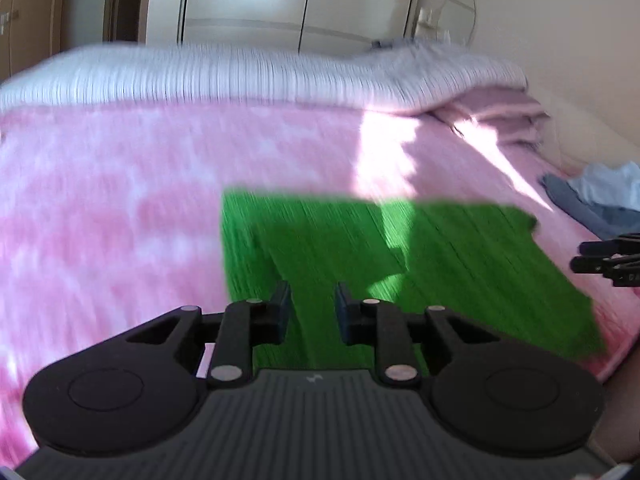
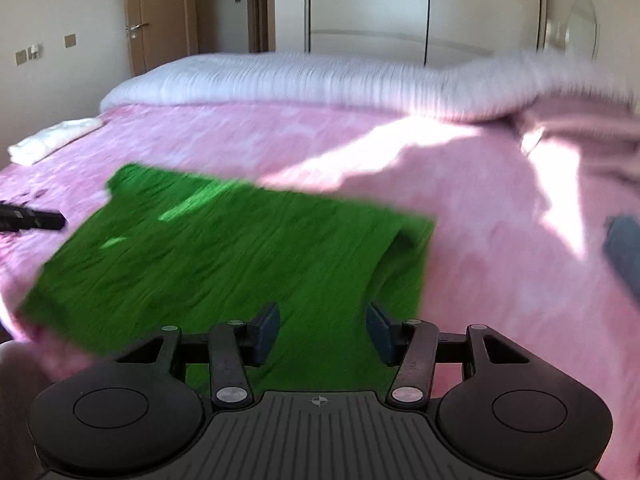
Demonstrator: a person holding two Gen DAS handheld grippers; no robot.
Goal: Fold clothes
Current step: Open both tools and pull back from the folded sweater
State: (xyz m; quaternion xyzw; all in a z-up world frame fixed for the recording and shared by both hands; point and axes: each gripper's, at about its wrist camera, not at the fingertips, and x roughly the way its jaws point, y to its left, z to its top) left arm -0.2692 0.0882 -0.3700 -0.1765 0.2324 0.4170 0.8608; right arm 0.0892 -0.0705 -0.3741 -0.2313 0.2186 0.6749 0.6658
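A green garment (image 1: 400, 264) (image 2: 224, 256) lies flat on the pink bedspread (image 1: 100, 200) (image 2: 500, 240), with one side folded over itself. My left gripper (image 1: 313, 304) hovers above its near left part, open with a narrow gap and nothing between the pads. My right gripper (image 2: 324, 328) hangs over the near right part, open wide and empty. Each gripper also shows in the other's view: the right gripper (image 1: 608, 260) beyond the garment's right edge, the left gripper (image 2: 32, 220) beyond its left edge. Both views are motion-blurred.
A white ribbed duvet (image 1: 240, 76) (image 2: 280, 80) is bunched along the far side of the bed. Blue clothes (image 1: 600, 196) (image 2: 624, 240) lie at the right. A folded white cloth (image 2: 52, 140) sits far left. Wardrobe doors (image 1: 300, 0) stand behind.
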